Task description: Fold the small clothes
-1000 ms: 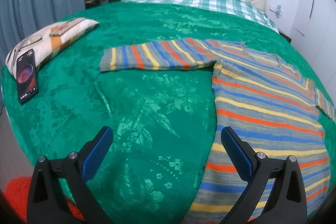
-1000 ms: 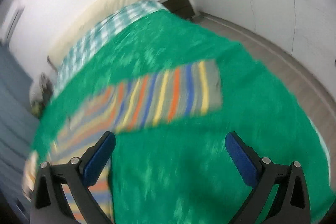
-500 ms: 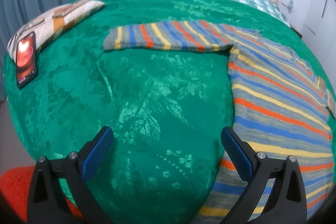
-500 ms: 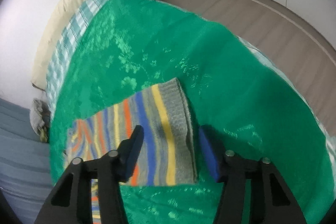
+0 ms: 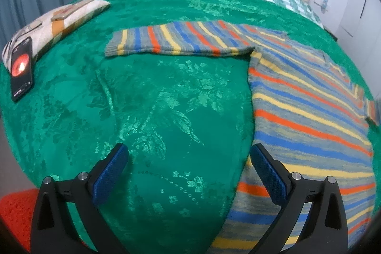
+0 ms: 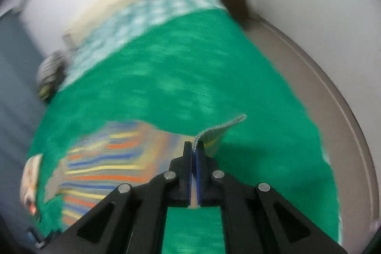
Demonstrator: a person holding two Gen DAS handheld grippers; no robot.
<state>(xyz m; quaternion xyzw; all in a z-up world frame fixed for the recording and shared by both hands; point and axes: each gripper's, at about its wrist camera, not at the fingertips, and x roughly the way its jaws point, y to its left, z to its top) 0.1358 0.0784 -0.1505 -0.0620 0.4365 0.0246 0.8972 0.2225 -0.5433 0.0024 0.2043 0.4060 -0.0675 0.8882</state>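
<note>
Since a second ago the right gripper [image 6: 194, 148] has closed onto the striped sweater's [image 5: 309, 116] grey cuff [image 6: 220, 127] and lifted it off the green bedspread [image 5: 166, 111]; the left gripper [image 5: 188, 173] hangs open beside the sweater's hem. Folding has barely begun: the far sleeve [image 5: 176, 39] lies flat. No readable writing.

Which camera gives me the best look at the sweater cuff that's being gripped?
The right wrist view: the grey cuff sits pinched in the shut right tool, sharp despite the blurred background. The left wrist view shows only the sweater lying flat, not that grip.
</note>
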